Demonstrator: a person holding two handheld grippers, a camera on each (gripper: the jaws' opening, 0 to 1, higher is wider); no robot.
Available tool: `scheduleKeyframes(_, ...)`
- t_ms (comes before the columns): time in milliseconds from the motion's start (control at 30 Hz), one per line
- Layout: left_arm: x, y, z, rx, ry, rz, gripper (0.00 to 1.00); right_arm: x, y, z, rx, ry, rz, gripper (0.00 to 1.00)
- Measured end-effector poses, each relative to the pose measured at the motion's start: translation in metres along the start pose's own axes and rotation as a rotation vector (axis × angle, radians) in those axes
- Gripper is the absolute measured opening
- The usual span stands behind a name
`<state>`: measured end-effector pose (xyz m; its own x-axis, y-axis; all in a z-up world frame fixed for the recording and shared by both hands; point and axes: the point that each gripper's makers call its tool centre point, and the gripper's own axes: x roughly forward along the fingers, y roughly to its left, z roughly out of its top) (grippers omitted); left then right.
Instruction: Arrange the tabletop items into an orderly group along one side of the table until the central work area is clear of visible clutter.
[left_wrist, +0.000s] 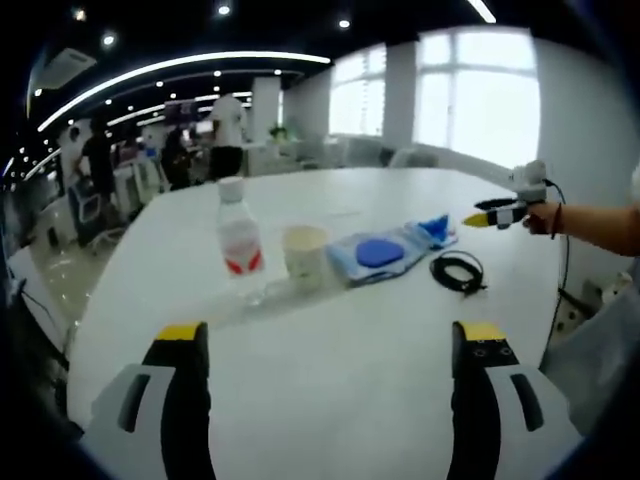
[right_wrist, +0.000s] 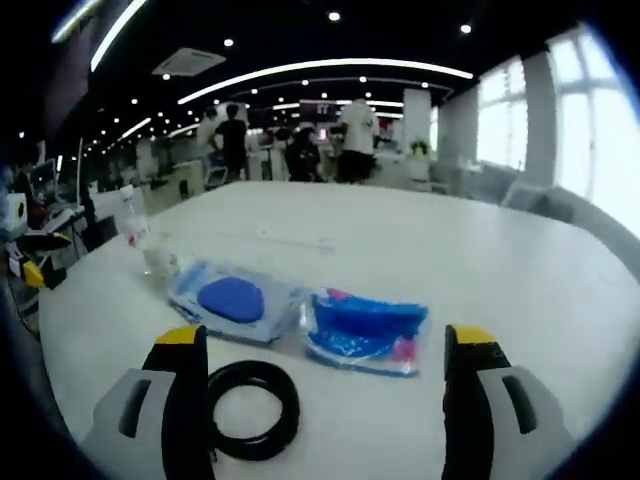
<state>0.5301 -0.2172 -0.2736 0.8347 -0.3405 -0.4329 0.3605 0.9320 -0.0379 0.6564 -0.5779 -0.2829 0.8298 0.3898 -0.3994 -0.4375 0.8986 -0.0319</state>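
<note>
Nearest the wide-open, empty right gripper (right_wrist: 320, 400) lies a black cable coil (right_wrist: 252, 408), with two blue packets (right_wrist: 235, 300) beyond, while the left gripper (left_wrist: 330, 385), equally spread and empty, faces a bottle (left_wrist: 238, 240) and cup (left_wrist: 304, 256) on the table (left_wrist: 330, 400).

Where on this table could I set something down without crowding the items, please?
The near table between the left gripper jaws is bare, as is the far half behind the packets. Bottle, cup, pouch and cable crowd the middle.
</note>
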Motion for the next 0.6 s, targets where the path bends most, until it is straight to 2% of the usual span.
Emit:
scheduleKeyframes(133, -0.009, 0.004, 0.0, 0.036, 0.005, 0.0, 0.99, -0.02, 0.023, 0.002, -0.022, -0.001, 0.059, 0.99)
scheduleKeyframes(200, -0.013, 0.005, 0.0, 0.032, -0.004, -0.001, 0.99, -0.03, 0.033, 0.001, -0.01, 0.007, 0.082, 1.0)
scheduleKeyframes(333, -0.023, 0.005, 0.001, -0.026, -0.03, -0.015, 0.99, -0.049, 0.051, 0.0, -0.012, -0.004, 0.111, 1.0)
scheduleKeyframes(600, -0.034, -0.004, -0.007, -0.001, -0.021, -0.016, 0.99, -0.082, 0.093, -0.011, -0.047, 0.021, 0.216, 1.0)
